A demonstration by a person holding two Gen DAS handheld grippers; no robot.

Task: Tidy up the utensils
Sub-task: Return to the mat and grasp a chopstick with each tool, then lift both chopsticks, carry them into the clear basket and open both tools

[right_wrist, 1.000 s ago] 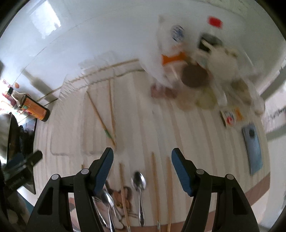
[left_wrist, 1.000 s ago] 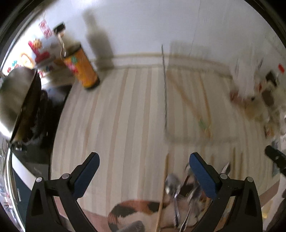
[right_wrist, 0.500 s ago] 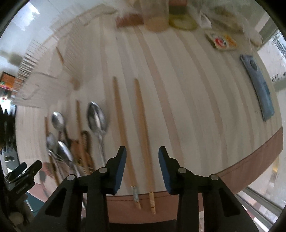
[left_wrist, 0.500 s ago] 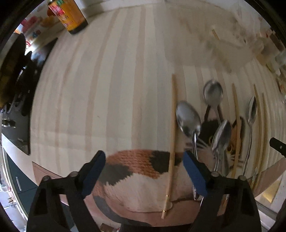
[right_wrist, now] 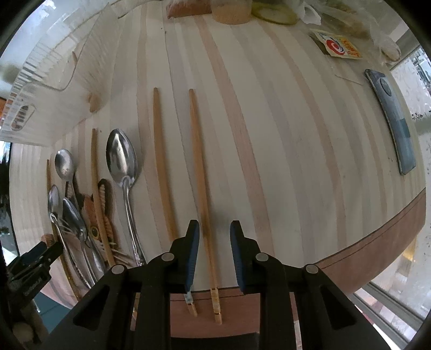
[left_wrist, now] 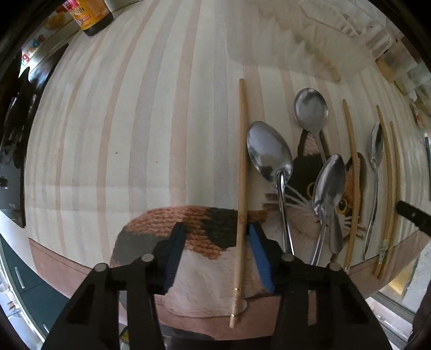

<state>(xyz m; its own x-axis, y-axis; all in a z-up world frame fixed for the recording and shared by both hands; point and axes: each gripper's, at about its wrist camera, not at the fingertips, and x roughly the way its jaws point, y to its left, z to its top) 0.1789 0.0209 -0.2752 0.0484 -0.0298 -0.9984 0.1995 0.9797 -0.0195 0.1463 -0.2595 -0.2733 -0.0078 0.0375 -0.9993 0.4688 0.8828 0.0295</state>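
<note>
Wooden chopsticks and metal spoons lie in a row on a striped tablecloth near the front edge. My left gripper (left_wrist: 216, 237) is open low over a cat-shaped mat (left_wrist: 194, 231), with one chopstick (left_wrist: 241, 188) between its fingers, close to the right one. Three spoons (left_wrist: 269, 156) lie just to the right. My right gripper (right_wrist: 214, 233) is open, its fingers straddling another chopstick (right_wrist: 200, 183); a second chopstick (right_wrist: 161, 172) lies left of it, beside a large spoon (right_wrist: 122, 161).
A clear ridged tray (right_wrist: 48, 67) holding chopsticks stands at the back. A sauce bottle (left_wrist: 91, 16) is at the far left. Jars and packets (right_wrist: 334, 47) and a blue phone (right_wrist: 393, 121) are at the right. The table's edge (right_wrist: 377, 242) runs close in front.
Both grippers have tipped down and dropped toward the table's front edge. Both sets of fingers have narrowed, each around a chopstick.
</note>
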